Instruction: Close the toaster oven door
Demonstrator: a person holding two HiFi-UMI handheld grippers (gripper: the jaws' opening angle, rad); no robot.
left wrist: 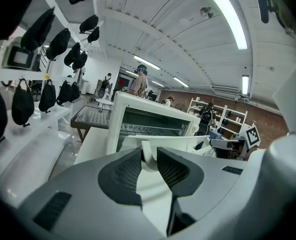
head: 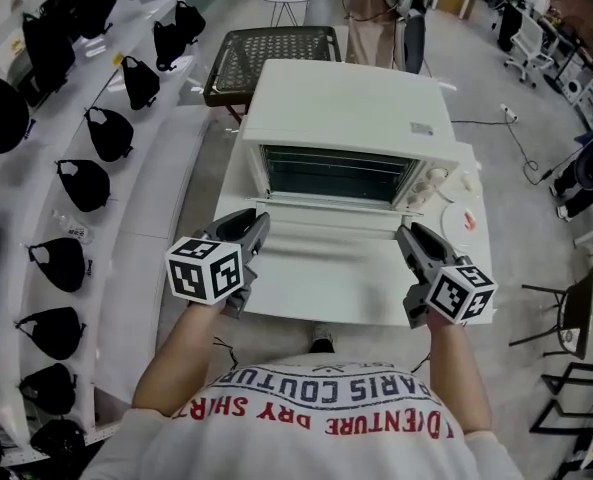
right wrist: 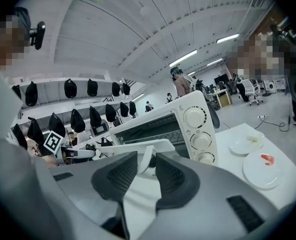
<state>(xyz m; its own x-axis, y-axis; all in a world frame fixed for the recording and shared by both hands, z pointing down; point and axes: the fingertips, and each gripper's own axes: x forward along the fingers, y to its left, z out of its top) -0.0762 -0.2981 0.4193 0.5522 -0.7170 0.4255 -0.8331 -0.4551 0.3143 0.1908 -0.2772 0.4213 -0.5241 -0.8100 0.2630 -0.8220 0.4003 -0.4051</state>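
Left tool [head: 259, 224]: its jaws are pinched on the left end of the door handle [left wrist: 147, 153]; the handle's white post sits between the pads.
Right tool [head: 406, 236]: clamped the same way on the handle's right end.
Handle axis: it runs left to right, parallel to the near edge of the table [head: 326, 303]. Your two tools hold its two ends, and neither is nearer than the other.
Door [head: 326, 218]: it is swung down and open, with its free edge toward you and its hinge along the bottom of the oven mouth. The closed position lies ahead of and above both tools.
Toaster oven [head: 346, 108]: it stands mid-table toward the far edge, with its mouth facing the near edge.
Coming move, as I judge it: carry both ends up and away from you in an arc about the hinge. Keep them level so the door does not twist.
Oven cavity: it holds a wire rack [head: 331, 173], and you can see nothing on it.
Plate [head: 463, 218]: it sits by the right edge of the table, beside the oven, with a small red bit on it.
Small plate [right wrist: 247, 145]: it lies just beyond the first one; what is on it is too pale to name.
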